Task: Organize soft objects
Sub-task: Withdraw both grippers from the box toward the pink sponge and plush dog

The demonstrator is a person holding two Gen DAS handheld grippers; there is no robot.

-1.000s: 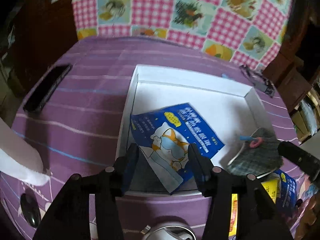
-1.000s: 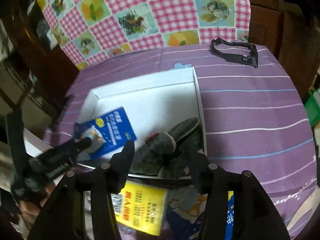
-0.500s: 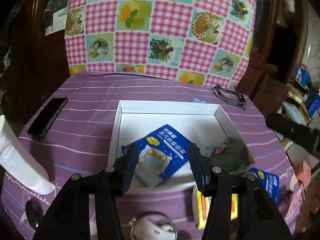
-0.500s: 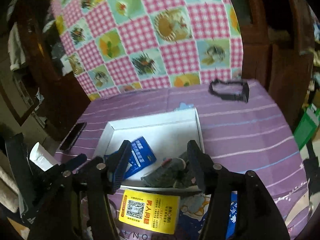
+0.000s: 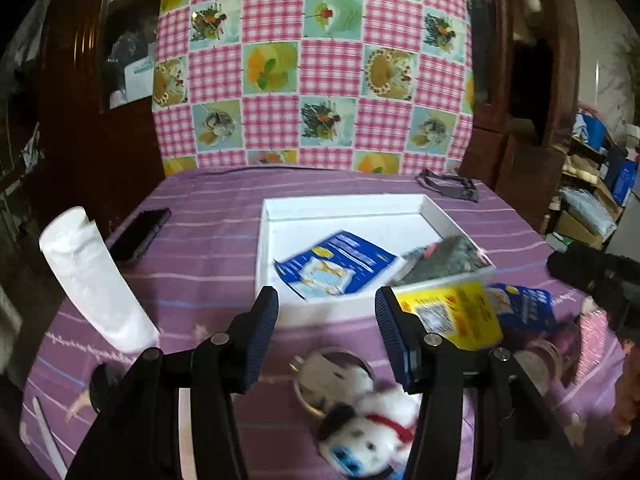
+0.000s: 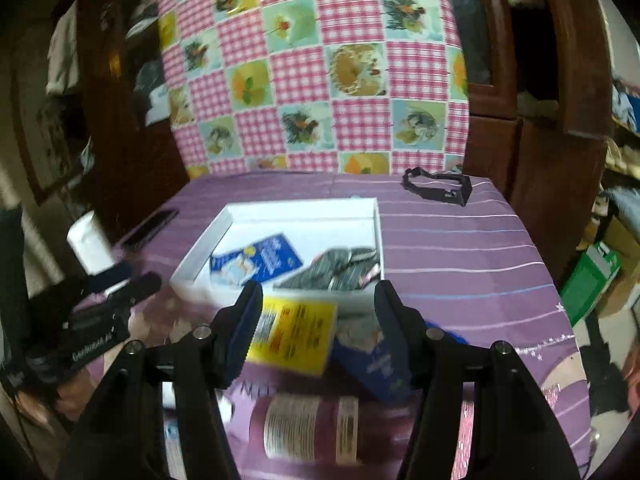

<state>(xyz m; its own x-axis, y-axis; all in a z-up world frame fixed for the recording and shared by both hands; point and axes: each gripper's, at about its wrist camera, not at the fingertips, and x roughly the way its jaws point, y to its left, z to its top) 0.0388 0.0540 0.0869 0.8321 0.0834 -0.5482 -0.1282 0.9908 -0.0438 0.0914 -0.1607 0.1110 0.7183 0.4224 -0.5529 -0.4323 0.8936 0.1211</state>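
A white tray (image 5: 344, 208) on the purple cloth holds a blue packet (image 5: 336, 268) and a grey plaid soft item (image 5: 444, 258). My left gripper (image 5: 326, 328) hovers open and holds nothing, in front of the tray's near wall. A white plush dog (image 5: 368, 432) lies below it. My right gripper (image 6: 320, 320) is open too, above a yellow packet (image 6: 296, 332) and a blue packet (image 6: 376, 356) that lie outside the tray (image 6: 304, 208). The grey item (image 6: 336, 268) rests in the tray's near right corner.
A white roll (image 5: 96, 276) and a dark phone (image 5: 140, 232) lie left of the tray. A black strap (image 6: 436, 186) sits at the far right corner. A maroon bottle (image 6: 312, 428) lies under my right gripper. A checked cloth hangs behind the table.
Both grippers have drawn back from the tray and tipped upward, so the tray looks farther away. The plush dog and the maroon bottle have come into view.
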